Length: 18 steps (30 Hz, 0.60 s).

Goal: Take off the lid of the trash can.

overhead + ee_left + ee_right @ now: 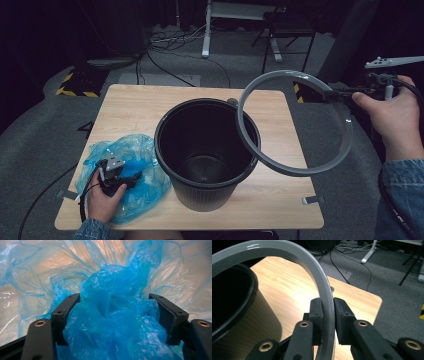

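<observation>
Bag [127,177], crumpled blue plastic, lies on the table's [150,107] near corner at about 8 o'clock from the bin [206,150], its edge just beside the bin's wall. The left gripper [116,176], held in the person's left hand [104,196], rests down on the bag; in the left gripper view its jaws stand wide apart with a bunched fold of the bag [112,322] heaped between them, the plastic touching both inner faces but not squeezed. Spread film lies flat on the wood beyond that fold. The bin, black and round, stands upright near the middle of the table toward its near edge, with its mouth uncovered and its inside dark. At 2 o'clock from the bin, the right gripper [334,93] in the right hand [387,112] is clamped on the ring [295,122], a grey hoop held tilted in the air, its lower arc overlapping the bin's rim at 3 o'clock; whether they touch I cannot tell. In the right gripper view the jaws pinch the ring's [322,287] band from both sides, with the bin [239,315] at 9 o'clock. Past the table's far edge, cables [165,40] trail over the grey floor.
</observation>
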Motion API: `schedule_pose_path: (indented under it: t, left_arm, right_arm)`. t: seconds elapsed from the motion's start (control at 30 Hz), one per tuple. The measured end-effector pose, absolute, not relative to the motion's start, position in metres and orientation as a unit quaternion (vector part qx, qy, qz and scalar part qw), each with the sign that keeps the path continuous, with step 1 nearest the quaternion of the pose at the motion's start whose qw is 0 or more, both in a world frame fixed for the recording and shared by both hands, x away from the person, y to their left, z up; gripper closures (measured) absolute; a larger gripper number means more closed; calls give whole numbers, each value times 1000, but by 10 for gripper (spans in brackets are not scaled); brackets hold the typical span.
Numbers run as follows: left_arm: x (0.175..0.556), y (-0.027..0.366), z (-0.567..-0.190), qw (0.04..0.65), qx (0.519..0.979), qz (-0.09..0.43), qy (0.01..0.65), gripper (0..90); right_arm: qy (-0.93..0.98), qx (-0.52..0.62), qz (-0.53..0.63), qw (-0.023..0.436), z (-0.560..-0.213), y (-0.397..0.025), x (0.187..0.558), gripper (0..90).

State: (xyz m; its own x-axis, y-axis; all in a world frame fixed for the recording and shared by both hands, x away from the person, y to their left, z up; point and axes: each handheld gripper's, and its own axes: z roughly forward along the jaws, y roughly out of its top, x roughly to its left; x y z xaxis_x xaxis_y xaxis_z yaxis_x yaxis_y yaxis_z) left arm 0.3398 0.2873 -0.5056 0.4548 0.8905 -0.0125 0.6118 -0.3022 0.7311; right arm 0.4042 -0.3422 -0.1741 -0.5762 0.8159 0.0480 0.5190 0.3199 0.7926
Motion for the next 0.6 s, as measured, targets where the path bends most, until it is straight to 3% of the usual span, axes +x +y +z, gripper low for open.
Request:
schedule_pose_path:
  t: [0.6]
  left_arm:
    - [340, 287, -506, 343, 781, 203, 481, 285]
  right_arm:
    - [767, 461, 396, 204, -186, -391, 393, 770]
